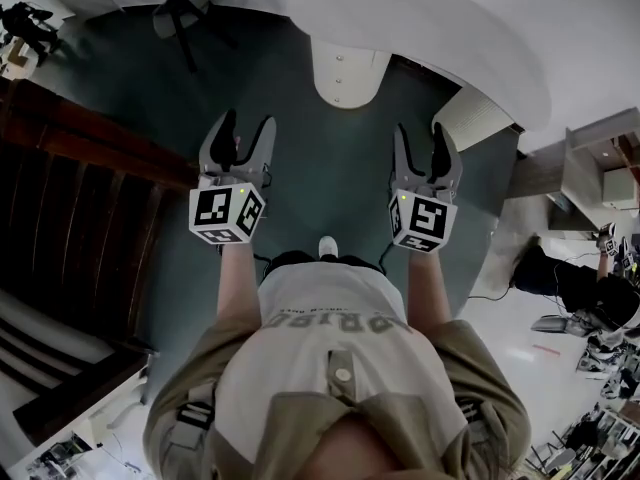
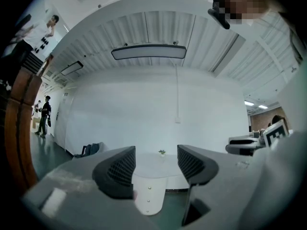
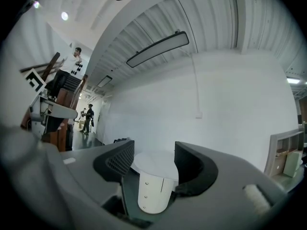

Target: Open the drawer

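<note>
Plainly not started | my left tongs (image 1: 246, 124) apart, empty | my right tongs (image 1: 420, 133) apart, empty | drawer unit (image 1: 345, 73): white, rounded, three knobs, far ahead under the white surface (image 1: 450, 28), probably shut, well apart from both | I must yet reach, grip, pull.

The drawer unit (image 1: 345, 73) is a white, round-fronted cabinet with three small knobs (image 1: 338, 80) in a vertical row. It stands upright on the dark green floor (image 1: 320, 178), tucked under the edge of the white table (image 1: 440, 28), its front shut flush
</note>
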The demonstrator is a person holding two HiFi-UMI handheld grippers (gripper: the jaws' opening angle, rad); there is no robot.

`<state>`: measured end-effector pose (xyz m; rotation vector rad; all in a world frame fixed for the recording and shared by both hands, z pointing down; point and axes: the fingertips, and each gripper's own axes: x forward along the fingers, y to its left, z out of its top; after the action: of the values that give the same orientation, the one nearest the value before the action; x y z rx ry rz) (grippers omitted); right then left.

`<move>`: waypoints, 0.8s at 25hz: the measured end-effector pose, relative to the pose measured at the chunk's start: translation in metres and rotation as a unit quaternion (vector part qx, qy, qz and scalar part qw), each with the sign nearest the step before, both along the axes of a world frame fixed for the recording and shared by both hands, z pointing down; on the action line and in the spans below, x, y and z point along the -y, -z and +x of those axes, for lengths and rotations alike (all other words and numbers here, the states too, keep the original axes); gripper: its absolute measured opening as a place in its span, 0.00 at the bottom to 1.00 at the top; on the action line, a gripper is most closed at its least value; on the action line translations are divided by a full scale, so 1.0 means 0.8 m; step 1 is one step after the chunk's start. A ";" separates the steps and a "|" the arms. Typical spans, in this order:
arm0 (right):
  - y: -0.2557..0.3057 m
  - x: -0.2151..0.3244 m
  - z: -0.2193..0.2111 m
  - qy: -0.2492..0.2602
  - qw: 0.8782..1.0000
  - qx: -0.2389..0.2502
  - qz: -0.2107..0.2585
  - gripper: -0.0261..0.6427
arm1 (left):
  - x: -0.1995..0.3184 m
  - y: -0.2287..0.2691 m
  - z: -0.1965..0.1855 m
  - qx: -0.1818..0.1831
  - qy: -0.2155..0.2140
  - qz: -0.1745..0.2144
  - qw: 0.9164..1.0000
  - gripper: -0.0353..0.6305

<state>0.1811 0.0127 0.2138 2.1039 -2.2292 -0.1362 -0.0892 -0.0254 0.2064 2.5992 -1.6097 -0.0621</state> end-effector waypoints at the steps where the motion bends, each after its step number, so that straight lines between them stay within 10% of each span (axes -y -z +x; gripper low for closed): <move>1: -0.003 0.008 0.001 0.000 1.000 0.004 -0.001 0.44 | 0.007 -0.005 -0.002 0.002 0.003 -0.005 1.000 0.47; 20: -0.057 0.110 -0.056 -0.018 0.999 0.008 -0.033 0.44 | 0.143 -0.042 -0.033 0.000 -0.028 -0.027 0.999 0.47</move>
<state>0.1360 -0.0752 0.2592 2.1160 -2.1713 -0.0432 -0.1159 -0.1398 0.2399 2.6023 -1.5164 -0.0149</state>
